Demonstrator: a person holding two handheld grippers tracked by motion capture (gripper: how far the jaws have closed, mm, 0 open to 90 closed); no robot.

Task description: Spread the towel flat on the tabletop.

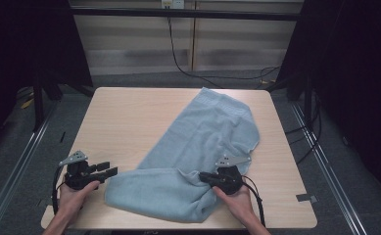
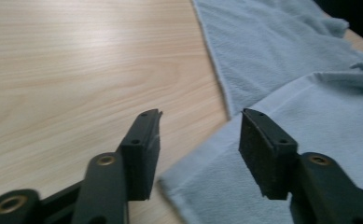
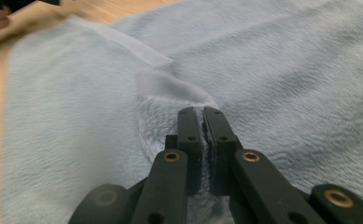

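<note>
Light wood table (image 1: 129,117) on grey floor (image 1: 11,161), dark surrounds, pale wall panels (image 1: 139,44) w/ black cable (image 1: 178,58)

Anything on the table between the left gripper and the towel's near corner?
No: in the left gripper view, bare table meets the towel edge ahead of the open left gripper.

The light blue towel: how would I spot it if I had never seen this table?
Find the pale wooden table in the middle of the dark room. The light blue towel sprawls from its far edge down to the near edge, partly folded over itself. It is the one soft, fuzzy thing there, pinched by the right hand-held gripper.
</note>
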